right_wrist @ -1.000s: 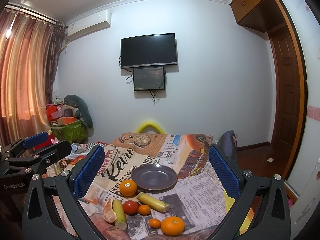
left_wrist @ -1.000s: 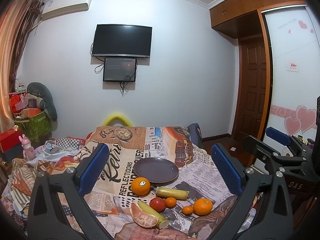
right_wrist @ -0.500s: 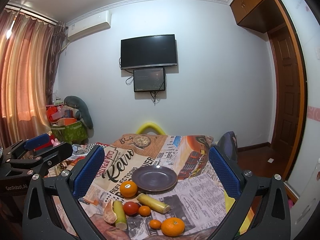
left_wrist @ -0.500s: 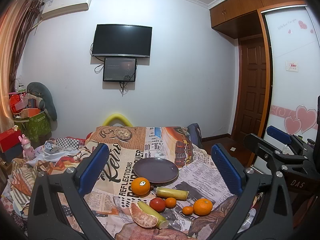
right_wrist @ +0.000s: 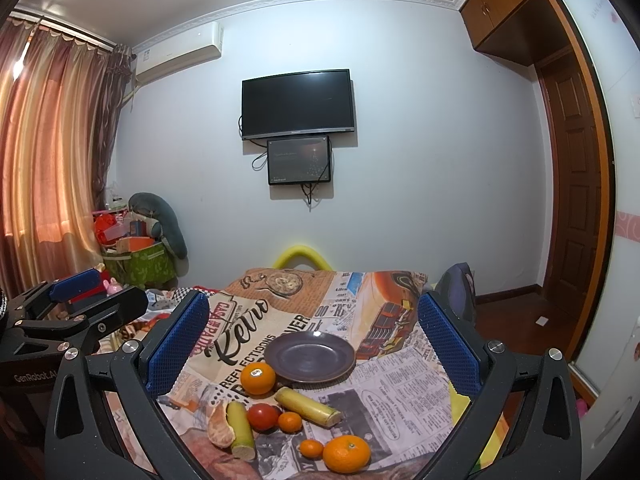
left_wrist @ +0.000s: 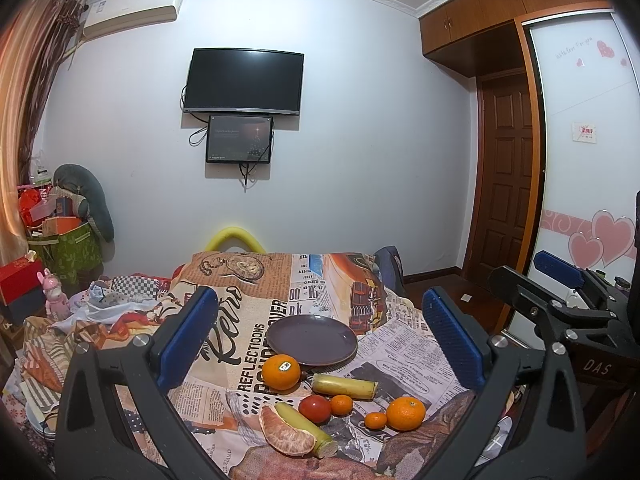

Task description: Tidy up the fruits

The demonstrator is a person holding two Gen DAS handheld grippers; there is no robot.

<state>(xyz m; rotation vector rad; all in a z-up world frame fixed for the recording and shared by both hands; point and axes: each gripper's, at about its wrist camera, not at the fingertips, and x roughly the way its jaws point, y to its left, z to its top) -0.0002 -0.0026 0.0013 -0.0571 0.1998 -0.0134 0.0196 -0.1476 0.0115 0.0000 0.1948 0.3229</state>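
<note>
The plate [right_wrist: 310, 354] looked glossy, the printed tablecloth [right_wrist: 400, 384] matt cloth (creased in places); the oranges' [left_wrist: 281, 372] peel was dimpled, the tomato [right_wrist: 263, 417] smooth and shiny.

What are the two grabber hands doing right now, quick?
Left gripper: open, holding nothing, above the fruit.
Right gripper: open, holding nothing too.

Plates: one [left_wrist: 312, 339]; large oranges: two [left_wrist: 281, 371] [left_wrist: 405, 413]; small mandarins: two [left_wrist: 341, 404] [left_wrist: 375, 420]; tomatoes: one [left_wrist: 315, 409]; yellow-green stalk pieces: two [left_wrist: 345, 386] [left_wrist: 306, 430]; peeled citrus pieces: one [left_wrist: 285, 434]; wall screens: two [left_wrist: 244, 81] [left_wrist: 239, 139]
</note>
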